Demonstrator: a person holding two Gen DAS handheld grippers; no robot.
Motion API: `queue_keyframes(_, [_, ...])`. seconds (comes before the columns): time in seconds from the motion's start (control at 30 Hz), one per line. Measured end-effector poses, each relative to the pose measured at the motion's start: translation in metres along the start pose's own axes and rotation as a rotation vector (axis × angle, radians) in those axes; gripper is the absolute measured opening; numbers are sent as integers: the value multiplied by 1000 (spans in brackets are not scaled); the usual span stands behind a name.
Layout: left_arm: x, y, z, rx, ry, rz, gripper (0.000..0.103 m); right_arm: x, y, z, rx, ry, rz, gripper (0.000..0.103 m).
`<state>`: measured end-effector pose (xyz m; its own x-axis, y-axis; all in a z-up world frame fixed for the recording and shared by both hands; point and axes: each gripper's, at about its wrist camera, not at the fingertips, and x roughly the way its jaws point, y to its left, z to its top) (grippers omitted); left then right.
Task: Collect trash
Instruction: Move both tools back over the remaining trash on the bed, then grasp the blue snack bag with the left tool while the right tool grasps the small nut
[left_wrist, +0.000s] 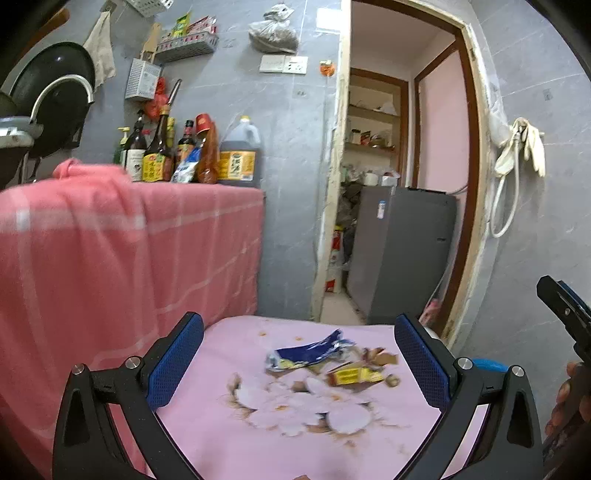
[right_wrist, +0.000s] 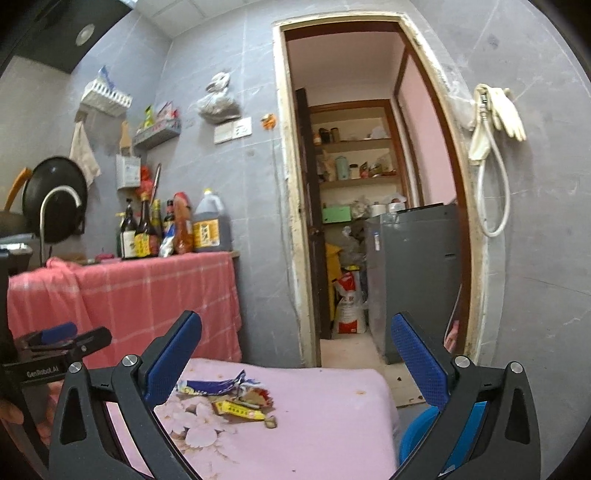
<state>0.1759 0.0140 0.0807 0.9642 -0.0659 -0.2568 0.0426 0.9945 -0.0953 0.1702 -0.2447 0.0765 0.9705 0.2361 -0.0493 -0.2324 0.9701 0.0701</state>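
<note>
Low table with pink flowered cloth (left_wrist: 229, 443), near foreground. On it, toward the far right part of the top: small heap of trash (left_wrist: 328, 363), consisting of a crumpled blue-and-yellow wrapper (left_wrist: 306, 352), a yellow packet (left_wrist: 351, 376) just beside it on the near right, and brown scraps (left_wrist: 380, 356). Left gripper (left_wrist: 299, 365): jaws spread wide, blue pads apart, nothing between them, clear of the heap. Right gripper (right_wrist: 295, 365): jaws at full spread, empty, pointing level over the same table; the trash (right_wrist: 229, 398) lies near its left finger, untouched. Blue bin (right_wrist: 424, 432) on the floor just right of the table. Far left: counter draped in pink checked cloth (left_wrist: 110, 240), bearing sauce bottles (left_wrist: 159, 151). Far right: open doorway (left_wrist: 399, 166).
</note>
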Motion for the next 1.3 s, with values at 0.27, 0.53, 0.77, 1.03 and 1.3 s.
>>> queue_keyframes(0.27, [30, 25, -32, 4, 118, 36, 101, 27, 15, -26, -53, 79, 18, 103])
queue_keyframes(0.53, [69, 34, -59, 15, 296, 38, 101, 61, 12, -56, -74, 229, 49, 103])
queue_keyframes(0.77, [95, 39, -58, 4, 361, 25, 100, 88, 4, -71, -46, 352, 77, 102])
queue_keyframes(1.03, [135, 33, -54, 11, 417, -15, 80, 132, 7, -94, -49, 587, 102, 77])
queue_keyframes(1.3, [167, 38, -50, -60, 476, -26, 58, 155, 13, -114, -37, 718, 158, 51])
